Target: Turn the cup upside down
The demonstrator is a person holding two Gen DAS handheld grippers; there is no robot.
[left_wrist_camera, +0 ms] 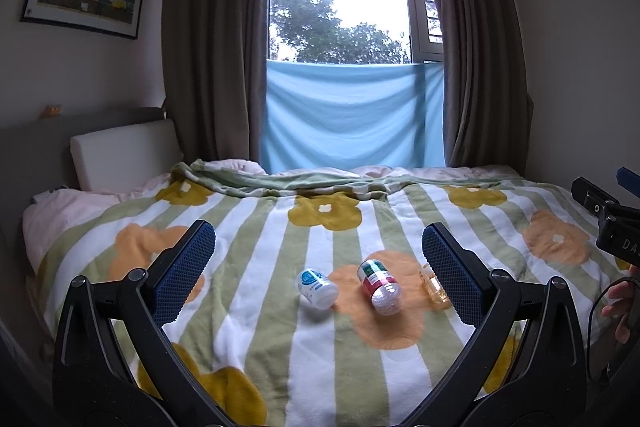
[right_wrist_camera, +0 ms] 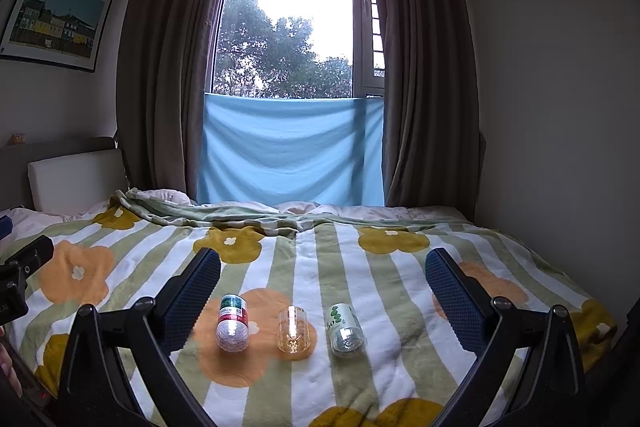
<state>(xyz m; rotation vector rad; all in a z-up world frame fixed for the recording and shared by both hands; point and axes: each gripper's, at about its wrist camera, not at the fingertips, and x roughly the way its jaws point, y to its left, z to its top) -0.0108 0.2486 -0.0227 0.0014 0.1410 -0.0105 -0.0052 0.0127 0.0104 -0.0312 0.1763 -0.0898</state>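
Both the left tongs (left_wrist_camera: 319, 259) and right tongs (right_wrist_camera: 323, 285) were held wide open and empty above the bed (right_wrist_camera: 400, 291); the clear cup (right_wrist_camera: 293, 329), seemingly upright between two toppled bottles, was yet to be grasped.

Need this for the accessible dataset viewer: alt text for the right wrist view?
Open right tool hovers over a flower-patterned blanket where three cups lie on their sides: red-green labelled cup, clear amber cup, green-print cup. Curtained window behind.
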